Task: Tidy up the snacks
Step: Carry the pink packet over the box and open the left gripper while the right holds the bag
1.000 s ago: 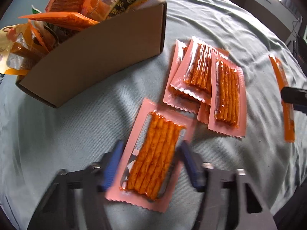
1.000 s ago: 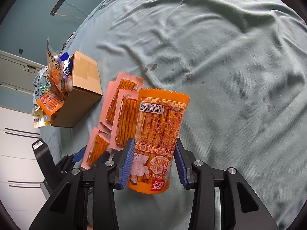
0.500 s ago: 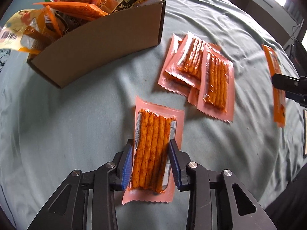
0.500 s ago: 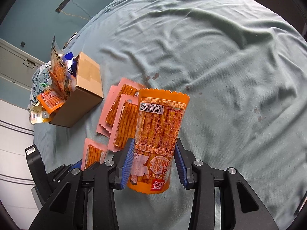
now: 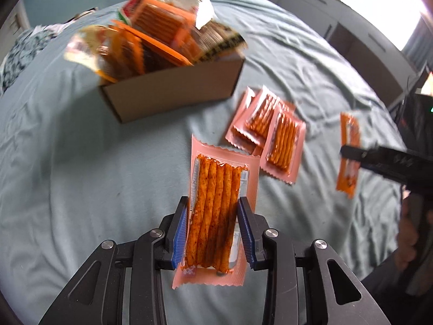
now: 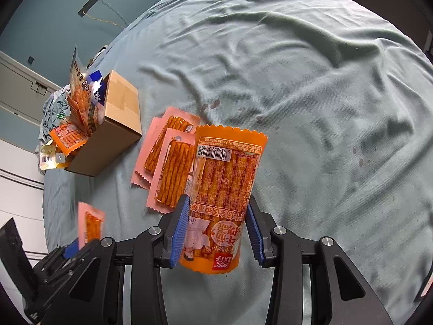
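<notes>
Inside cardboard box (image 5: 173, 94), snack packets (image 5: 157, 35) stand crammed, poking above rim.

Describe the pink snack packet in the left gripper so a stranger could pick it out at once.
Start at the brown cardboard box stuffed with wrappers on the pale green bedsheet. Nearer the camera than the pile of pink packets, the pink packet of orange-red sticks is clamped in the left gripper. Alone among them, it is lifted off the sheet.
</notes>
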`<state>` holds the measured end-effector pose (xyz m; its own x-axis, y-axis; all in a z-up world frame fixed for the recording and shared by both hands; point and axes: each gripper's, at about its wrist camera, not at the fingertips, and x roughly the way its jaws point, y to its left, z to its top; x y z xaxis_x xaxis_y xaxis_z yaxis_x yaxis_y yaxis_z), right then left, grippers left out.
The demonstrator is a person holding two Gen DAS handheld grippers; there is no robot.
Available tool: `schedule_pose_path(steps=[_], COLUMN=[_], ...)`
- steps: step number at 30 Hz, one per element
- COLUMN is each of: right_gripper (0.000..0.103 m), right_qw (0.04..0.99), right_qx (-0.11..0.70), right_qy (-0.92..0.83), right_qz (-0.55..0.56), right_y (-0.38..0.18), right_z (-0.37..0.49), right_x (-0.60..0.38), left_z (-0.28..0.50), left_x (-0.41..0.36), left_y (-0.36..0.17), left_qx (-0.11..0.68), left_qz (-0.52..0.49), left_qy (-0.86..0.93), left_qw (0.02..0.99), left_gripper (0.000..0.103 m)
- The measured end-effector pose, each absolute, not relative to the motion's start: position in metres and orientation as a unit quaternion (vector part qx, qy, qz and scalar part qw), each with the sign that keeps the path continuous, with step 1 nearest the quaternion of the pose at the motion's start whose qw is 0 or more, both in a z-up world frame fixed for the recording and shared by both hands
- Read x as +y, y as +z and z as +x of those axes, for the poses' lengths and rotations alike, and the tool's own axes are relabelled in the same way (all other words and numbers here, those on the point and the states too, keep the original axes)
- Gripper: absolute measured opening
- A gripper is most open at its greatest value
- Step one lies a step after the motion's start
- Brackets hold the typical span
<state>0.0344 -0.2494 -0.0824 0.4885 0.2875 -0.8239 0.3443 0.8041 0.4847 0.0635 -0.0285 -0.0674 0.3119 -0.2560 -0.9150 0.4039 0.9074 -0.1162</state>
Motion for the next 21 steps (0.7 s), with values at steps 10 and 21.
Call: schedule_pose_path(steps=[10,21], right_gripper=[0.039,0.039], right_qw=[0.807,0.805], right_qx=[0.506,0.501], right_qy=[-0.016,0.018], right_qz=[0.305,0.318], right_y=[-0.082,-0.079], right_z=[0.037,0.049], right_x=[-0.246,-0.238], left_z=[0.056,0.072], left_x=[-0.017,0.005], left_y=[-0.037,-0.014], left_qx=[0.508,0.464], left_qz=[0.038,-0.016], left_qy=[-0.182,-0.165], left_qw=[0.841,0.87], left_gripper=[0.034,0.034])
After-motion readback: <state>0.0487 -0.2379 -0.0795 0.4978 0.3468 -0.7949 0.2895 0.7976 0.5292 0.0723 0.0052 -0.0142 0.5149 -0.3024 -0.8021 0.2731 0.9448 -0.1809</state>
